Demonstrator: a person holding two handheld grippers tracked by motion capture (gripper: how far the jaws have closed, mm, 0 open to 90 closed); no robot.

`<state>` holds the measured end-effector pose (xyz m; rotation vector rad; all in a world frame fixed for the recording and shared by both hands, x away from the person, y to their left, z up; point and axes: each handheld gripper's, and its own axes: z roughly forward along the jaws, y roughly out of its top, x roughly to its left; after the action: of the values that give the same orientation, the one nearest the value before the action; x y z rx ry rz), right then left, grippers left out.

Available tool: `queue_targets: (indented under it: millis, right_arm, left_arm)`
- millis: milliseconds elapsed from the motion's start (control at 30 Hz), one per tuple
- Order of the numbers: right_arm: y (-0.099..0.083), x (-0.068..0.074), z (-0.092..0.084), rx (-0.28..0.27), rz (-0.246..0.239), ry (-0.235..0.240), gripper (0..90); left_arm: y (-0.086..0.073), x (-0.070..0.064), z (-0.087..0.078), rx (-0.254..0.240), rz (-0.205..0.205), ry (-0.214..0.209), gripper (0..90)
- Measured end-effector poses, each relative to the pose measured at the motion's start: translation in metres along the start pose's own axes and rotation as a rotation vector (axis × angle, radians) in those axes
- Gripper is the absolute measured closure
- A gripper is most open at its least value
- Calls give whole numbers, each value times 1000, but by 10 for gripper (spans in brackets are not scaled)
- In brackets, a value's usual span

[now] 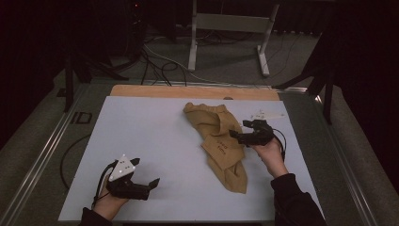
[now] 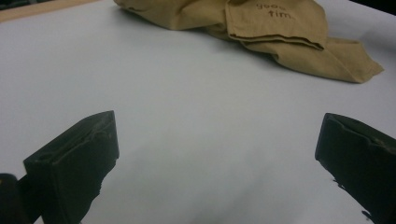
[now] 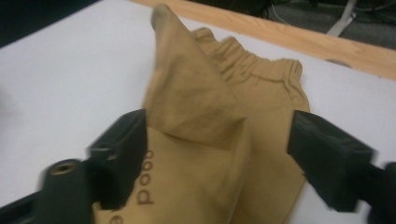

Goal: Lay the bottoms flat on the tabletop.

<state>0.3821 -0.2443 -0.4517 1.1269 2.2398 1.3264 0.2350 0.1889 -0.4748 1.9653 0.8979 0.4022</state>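
Tan shorts (image 1: pixel 221 141) lie crumpled around 2 o'clock on the white table (image 1: pixel 150 141). Right gripper (image 1: pixel 244 130) gapes wide over them, left gripper (image 1: pixel 146 181) wide too, 7 o'clock. Dark room.

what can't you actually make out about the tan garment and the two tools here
- The printed words on the tan garment: cut off by the top edge in the left gripper view, partly behind a jaw in the right gripper view, too small in the high view.
- Whether the right tool touches the cloth: its jaws stand open around a fold, contact unclear.
- The garment's full shape: crumpled and folded over itself.
- The left tool: dim, small in the high view.
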Motion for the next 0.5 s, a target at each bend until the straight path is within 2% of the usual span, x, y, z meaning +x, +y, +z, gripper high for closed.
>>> queue_targets:
  millis: [67,133,267,500]
  right_arm:
    - [-1,4,-3,-6,-13,4,127]
    - [-5,8,-7,-13,-40,1,136]
    - [-14,17,-13,-19,-88,32,127]
    - [-25,24,-25,-24,-102,45,120]
  left_arm:
    - [4,0,3,-4,5,-1,7]
    - [8,1,6,1,14,-8,7]
    - [19,1,13,-1,27,-20,7]
    - [44,1,27,-2,60,-40,7]
